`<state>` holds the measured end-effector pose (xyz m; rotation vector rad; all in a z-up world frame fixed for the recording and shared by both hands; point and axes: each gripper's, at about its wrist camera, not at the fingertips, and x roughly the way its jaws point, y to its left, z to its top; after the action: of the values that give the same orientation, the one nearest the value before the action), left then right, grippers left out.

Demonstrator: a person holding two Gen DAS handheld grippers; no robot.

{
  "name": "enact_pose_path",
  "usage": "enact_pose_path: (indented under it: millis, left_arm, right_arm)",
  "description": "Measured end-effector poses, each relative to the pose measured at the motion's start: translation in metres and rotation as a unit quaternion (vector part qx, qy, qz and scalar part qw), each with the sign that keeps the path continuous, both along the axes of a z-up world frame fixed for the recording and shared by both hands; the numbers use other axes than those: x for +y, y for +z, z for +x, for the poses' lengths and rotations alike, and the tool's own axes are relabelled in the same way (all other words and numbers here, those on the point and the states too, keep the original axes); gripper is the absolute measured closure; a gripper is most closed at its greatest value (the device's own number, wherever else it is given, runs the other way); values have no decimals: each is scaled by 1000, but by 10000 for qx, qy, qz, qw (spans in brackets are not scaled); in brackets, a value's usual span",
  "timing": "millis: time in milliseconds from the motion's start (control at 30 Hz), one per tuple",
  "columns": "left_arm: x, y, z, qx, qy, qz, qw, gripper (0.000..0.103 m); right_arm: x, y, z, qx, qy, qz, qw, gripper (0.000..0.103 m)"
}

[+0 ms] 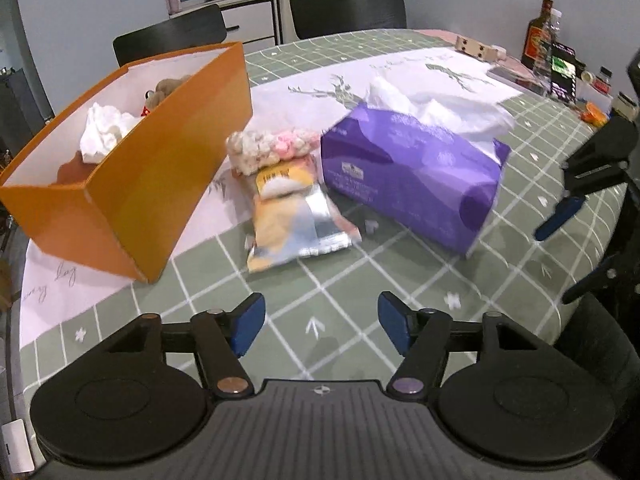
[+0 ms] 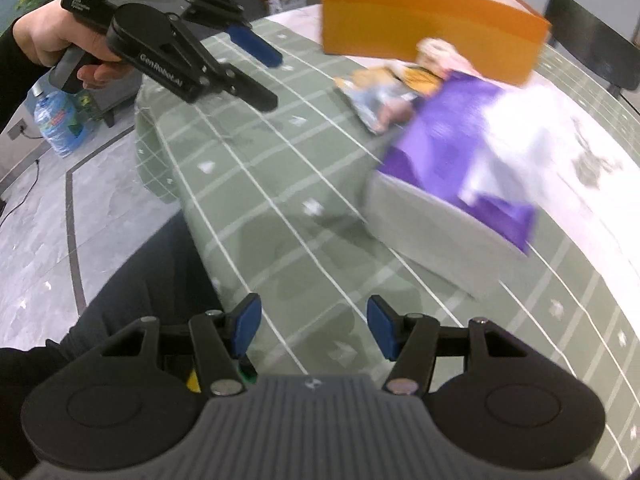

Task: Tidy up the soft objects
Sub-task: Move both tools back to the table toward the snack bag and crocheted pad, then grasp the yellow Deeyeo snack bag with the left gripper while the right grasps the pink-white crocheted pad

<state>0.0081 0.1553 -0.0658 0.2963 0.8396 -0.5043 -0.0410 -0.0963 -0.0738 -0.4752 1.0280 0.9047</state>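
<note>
Three soft things are still out on the table (image 1: pixel 360 272): a purple tissue pack (image 1: pixel 412 176) with white tissue spilling from its top, a foil snack bag (image 1: pixel 296 220) lying flat just beside it, and a fluffy pink-and-cream item (image 1: pixel 272 148) behind the bag, touching it. All three sit close to the orange box (image 1: pixel 132 188), which stands to their left in the left wrist view.

Inside the box I can see a crumpled white tissue (image 1: pixel 104 132) and a small brown plush toy (image 1: pixel 160 92), so some of the sorting looks done. I'd say the job is partway along, with the three items on the cloth left to go in.

The left gripper (image 1: pixel 320 328) hangs over the checked cloth short of the snack bag, its jaws apart and nothing between them. The right gripper (image 2: pixel 314 326) is off to the side near the table edge, also spread with nothing held; its view is blurred. A hand (image 2: pixel 48 44) holds the left tool.

Bottles (image 1: pixel 544 36) and clutter stand at the far side of the table, well apart from all this.
</note>
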Motion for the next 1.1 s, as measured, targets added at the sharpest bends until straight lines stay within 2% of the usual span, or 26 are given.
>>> enact_pose_path:
  millis: [267,733,967,1100]
  left_arm:
    - [-19,1,37,-396,285,-164,9987,17]
    - [-44,-29,85,-284,598,123,9977,17]
    - [-40,-40,98,-125,716,-56,9973,16]
    - [-36,-42,99,-41,703,-165,9974,27]
  right_arm:
    - [-49,5,15,-11,-487,-164,9987,44]
    - [-90,8,38,-51,-988,-226,9948,44]
    - [-109,20,64,-189,-1252,-233,9917,44]
    - [-120,21,94,-137,-1553,-183,9876,44]
